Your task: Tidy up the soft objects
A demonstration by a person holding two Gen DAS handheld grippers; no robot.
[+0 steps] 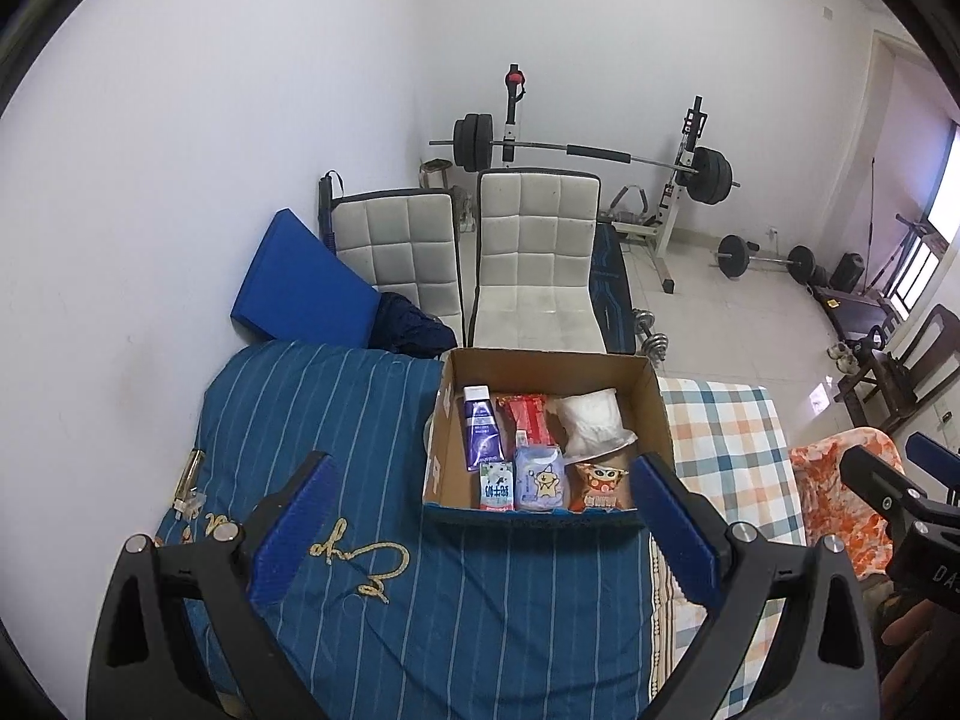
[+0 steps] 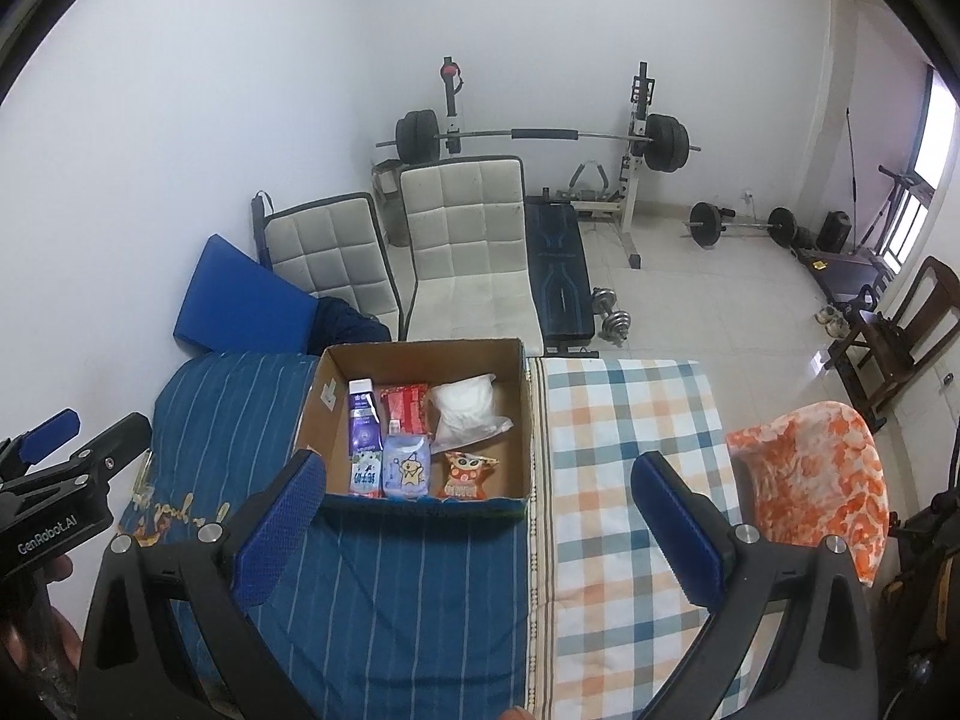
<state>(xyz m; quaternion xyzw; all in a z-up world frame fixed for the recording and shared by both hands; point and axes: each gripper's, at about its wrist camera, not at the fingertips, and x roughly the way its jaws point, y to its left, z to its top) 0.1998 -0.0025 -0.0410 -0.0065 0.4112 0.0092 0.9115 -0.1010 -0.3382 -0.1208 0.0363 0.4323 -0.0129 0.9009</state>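
Note:
A cardboard box (image 1: 654, 414) (image 2: 523, 414) stands on the bed. It holds several soft packs: a purple tube (image 1: 482, 432) (image 2: 365, 423), a red pack (image 1: 531, 420) (image 2: 405, 407), a white bag (image 1: 591, 423) (image 2: 465, 411), a small green-white pack (image 1: 497, 485) (image 2: 366, 475), a pale blue pack (image 1: 540, 477) (image 2: 407, 468) and an orange snack bag (image 1: 600, 483) (image 2: 467, 474). My left gripper (image 1: 480, 516) is open and empty, in front of the box. My right gripper (image 2: 477, 516) is open and empty, over the bed to the right of the box.
A blue striped quilt (image 1: 336, 420) (image 2: 420, 588) and a checked sheet (image 1: 732, 438) (image 2: 618, 438) cover the bed. An orange-white cloth (image 1: 840, 492) (image 2: 816, 474) lies at the right. Two white chairs (image 1: 534, 252) (image 2: 468, 240), a blue cushion (image 1: 300, 282) and weights stand beyond.

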